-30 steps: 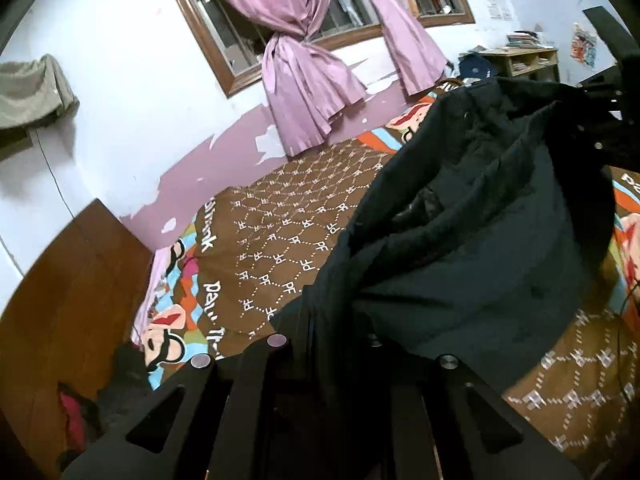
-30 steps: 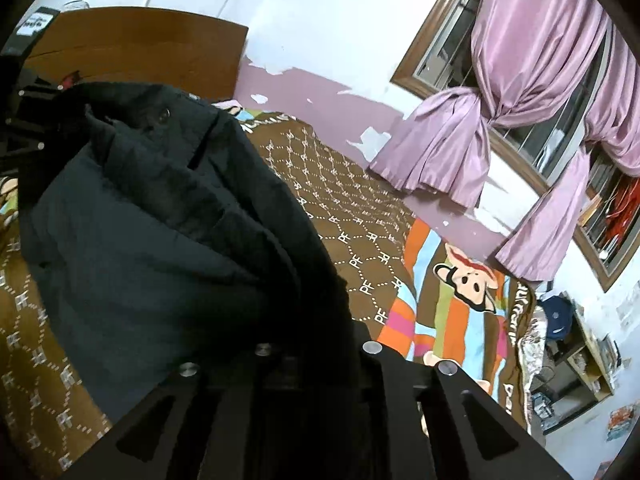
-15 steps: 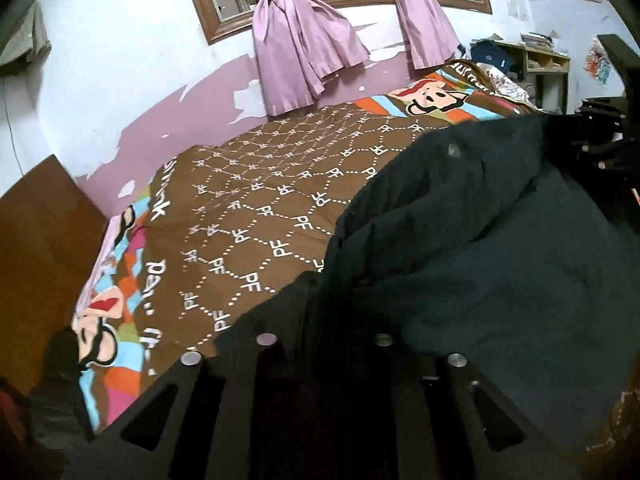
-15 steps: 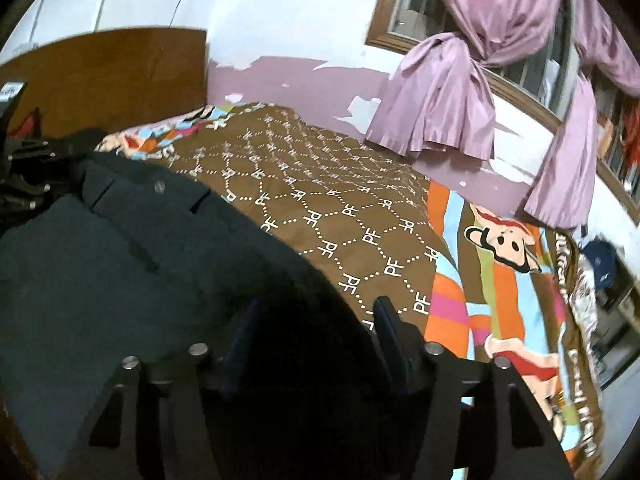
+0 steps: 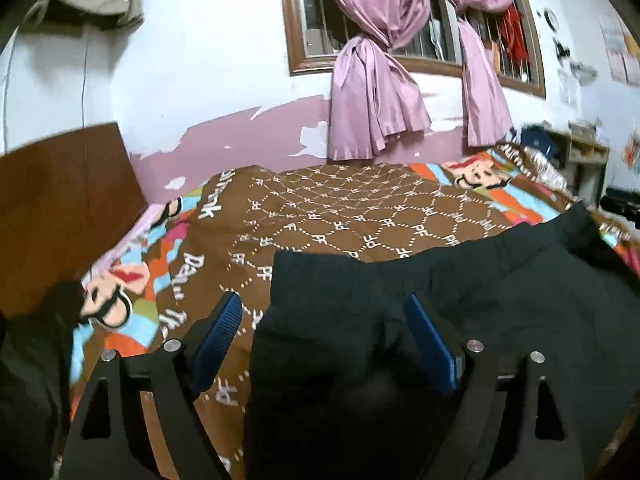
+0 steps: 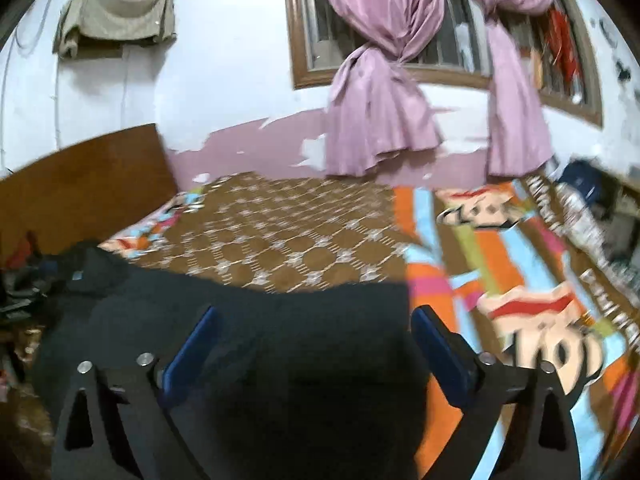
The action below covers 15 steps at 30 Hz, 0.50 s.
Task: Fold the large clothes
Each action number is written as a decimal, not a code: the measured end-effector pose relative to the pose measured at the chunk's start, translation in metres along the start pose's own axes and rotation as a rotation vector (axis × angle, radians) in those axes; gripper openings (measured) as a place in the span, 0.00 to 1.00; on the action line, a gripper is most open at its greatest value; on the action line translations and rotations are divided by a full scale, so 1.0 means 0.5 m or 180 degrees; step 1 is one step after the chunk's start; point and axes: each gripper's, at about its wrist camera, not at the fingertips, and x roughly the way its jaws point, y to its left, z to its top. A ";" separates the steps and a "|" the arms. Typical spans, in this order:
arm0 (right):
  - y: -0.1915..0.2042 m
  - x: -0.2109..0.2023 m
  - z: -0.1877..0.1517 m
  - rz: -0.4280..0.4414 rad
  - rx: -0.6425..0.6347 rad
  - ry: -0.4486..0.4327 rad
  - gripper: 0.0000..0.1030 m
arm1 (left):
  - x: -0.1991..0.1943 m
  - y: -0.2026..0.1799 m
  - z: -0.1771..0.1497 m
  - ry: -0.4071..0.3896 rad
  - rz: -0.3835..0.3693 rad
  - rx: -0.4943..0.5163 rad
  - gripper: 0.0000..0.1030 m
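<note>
Dark garment lay flat on the patterned bedspread, filling 4 to 7 o'clock. Left gripper and right gripper had just been opening; jaws apart, cloth between, unpressed. Risk: withdrawing pads could snag the edge, undoing the fold.

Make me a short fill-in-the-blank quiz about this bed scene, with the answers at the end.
1. The dark garment lies on a bedspread whose middle is mostly ____.
2. The knotted curtains at the window are ____.
3. The jaws of the left tool stand ____.
4. The right tool has blue pads that are ____ the garment.

Answers: brown; pink; open; not pressing
</note>
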 end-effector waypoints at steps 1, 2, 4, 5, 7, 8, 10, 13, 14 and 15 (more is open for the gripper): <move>0.015 0.002 -0.012 0.0130 0.0005 0.0081 0.97 | -0.017 -0.005 -0.003 -0.0003 -0.0067 -0.0035 0.77; 0.029 0.006 -0.022 0.0223 -0.0009 0.0154 0.97 | -0.029 -0.008 -0.005 -0.0002 -0.0140 -0.0055 0.77; 0.062 0.022 -0.049 0.0387 -0.0071 0.0334 0.97 | -0.052 -0.030 -0.008 0.0020 -0.0324 -0.0035 0.78; 0.078 0.030 -0.064 0.0461 -0.0128 0.0411 0.97 | -0.059 -0.042 -0.011 0.0043 -0.0421 -0.0021 0.78; 0.111 0.055 -0.094 0.0521 -0.0318 0.0600 0.97 | -0.068 -0.074 -0.019 0.0088 -0.0683 -0.0021 0.80; 0.125 0.069 -0.106 0.0488 -0.0398 0.0665 0.97 | -0.066 -0.092 -0.023 0.0153 -0.0840 -0.0023 0.84; 0.143 0.101 -0.119 0.0311 -0.0567 0.0725 1.00 | -0.053 -0.118 -0.029 0.0307 -0.1042 -0.0040 0.84; 0.142 0.145 -0.107 0.0108 -0.0556 0.0790 1.00 | -0.011 -0.152 -0.026 0.0483 -0.1076 0.0076 0.86; 0.140 0.157 -0.101 0.0051 -0.0548 0.0805 1.00 | 0.010 -0.159 -0.021 0.0522 -0.1057 0.0135 0.91; 0.138 0.170 -0.092 -0.0022 -0.0546 0.0809 1.00 | 0.030 -0.162 -0.012 0.0555 -0.1017 0.0161 0.92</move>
